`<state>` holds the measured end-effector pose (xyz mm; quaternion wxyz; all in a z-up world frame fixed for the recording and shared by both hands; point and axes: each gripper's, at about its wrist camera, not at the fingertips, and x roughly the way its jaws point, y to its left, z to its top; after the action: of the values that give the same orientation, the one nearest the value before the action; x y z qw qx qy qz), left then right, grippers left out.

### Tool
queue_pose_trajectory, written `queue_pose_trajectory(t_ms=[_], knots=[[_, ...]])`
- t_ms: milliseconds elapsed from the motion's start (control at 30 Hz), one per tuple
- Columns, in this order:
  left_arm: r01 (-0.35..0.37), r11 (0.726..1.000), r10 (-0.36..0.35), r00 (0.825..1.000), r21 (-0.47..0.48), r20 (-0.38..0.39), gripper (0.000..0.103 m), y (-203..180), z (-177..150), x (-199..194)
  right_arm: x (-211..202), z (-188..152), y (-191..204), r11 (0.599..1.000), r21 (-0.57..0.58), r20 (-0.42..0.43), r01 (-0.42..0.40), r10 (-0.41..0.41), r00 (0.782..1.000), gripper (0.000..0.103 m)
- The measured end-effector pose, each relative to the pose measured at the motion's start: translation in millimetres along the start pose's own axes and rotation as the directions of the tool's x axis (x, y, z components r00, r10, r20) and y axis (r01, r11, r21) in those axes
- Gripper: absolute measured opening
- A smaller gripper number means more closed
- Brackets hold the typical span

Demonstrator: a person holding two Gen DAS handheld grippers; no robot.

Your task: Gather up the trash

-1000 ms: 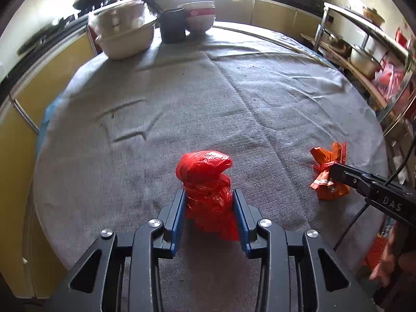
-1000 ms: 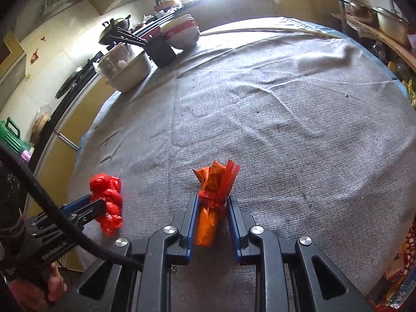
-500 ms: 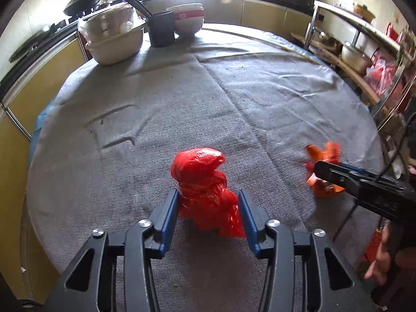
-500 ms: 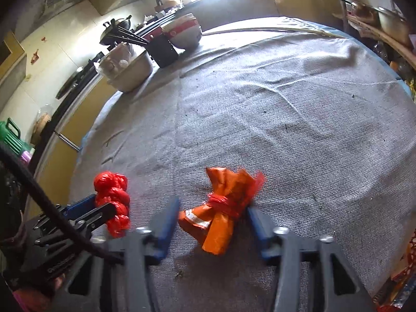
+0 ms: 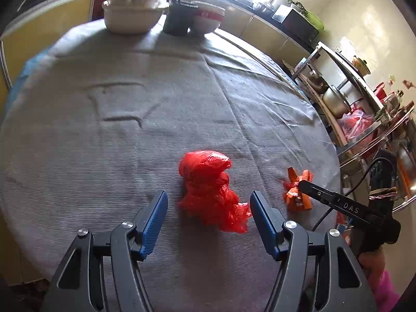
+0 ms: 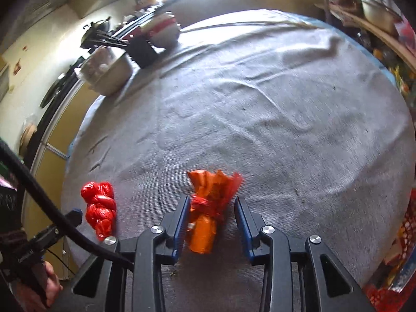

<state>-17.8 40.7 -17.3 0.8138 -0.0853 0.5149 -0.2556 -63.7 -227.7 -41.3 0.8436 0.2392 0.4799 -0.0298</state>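
red plastic bag wad [image 5: 208, 187] lies on the grey tablecloth [image 5: 130, 119] near the near edge, between the fingers of the left gripper [image 5: 208, 208]; jaws have just been opening, now apart, both blue pads clear of the bag. orange wrapper bundle [image 6: 208, 208], tied at the waist with a red strip, lies just right of the red wad, between the fingers of the right gripper [image 6: 211, 209]; jaws parted, left pad at or just touching the bundle, right pad clear, so no grip. both pieces rest loose on the cloth, near each other. far left of table: a large bowl [image 5: 132, 18], a dark cup of chopsticks [image 5: 176, 20] and a red-banded bowl [image 5: 206, 19], well apart from the trash. judgement: step in hand reads as set-down or re-grip of the two pieces. no bin visible in either view. next move calls for closing on each bundle at its thick middle, since crinkled plastic may slip.
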Motion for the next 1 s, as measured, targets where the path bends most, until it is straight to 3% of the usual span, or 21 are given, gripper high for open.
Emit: queue_pose_trajectory(t_ms=[233, 300, 400, 633, 733, 1000], knots=[[-0.002, 0.995, 0.007, 0.998, 0.096, -0.057, 0.065, -19, 13, 30, 10, 3, -3, 0.997, 0.067, -0.040, -0.032, 0.035, 0.999, 0.040], [-0.021, 0.990, 0.030, 0.997, 0.141, -0.065, 0.040, -22, 16, 36, 11, 3, -1, 0.997, 0.067, -0.029, -0.031, 0.033, 0.999, 0.038], [-0.011, 0.981, 0.025, 0.997, 0.193, -0.074, 0.040, -27, 20, 42, 14, 4, 1, 0.997, 0.071, -0.025, -0.035, 0.037, 0.999, 0.030], [-0.041, 0.965, 0.060, 0.996, 0.259, -0.068, 0.039, -36, 20, 41, 15, 2, 6, 0.997, 0.065, 0.001, -0.032, 0.032, 0.999, 0.028], [-0.059, 0.964, 0.075, 0.996, 0.260, -0.053, 0.039, -40, 18, 34, 12, -5, 3, 0.993, 0.089, 0.022, -0.072, 0.070, 0.997, 0.028], [-0.095, 0.956, 0.092, 0.995, 0.278, 0.021, 0.039, -78, -8, -2, -35, -18, -9, 0.991, 0.040, 0.118, -0.124, 0.119, 0.986, 0.028]])
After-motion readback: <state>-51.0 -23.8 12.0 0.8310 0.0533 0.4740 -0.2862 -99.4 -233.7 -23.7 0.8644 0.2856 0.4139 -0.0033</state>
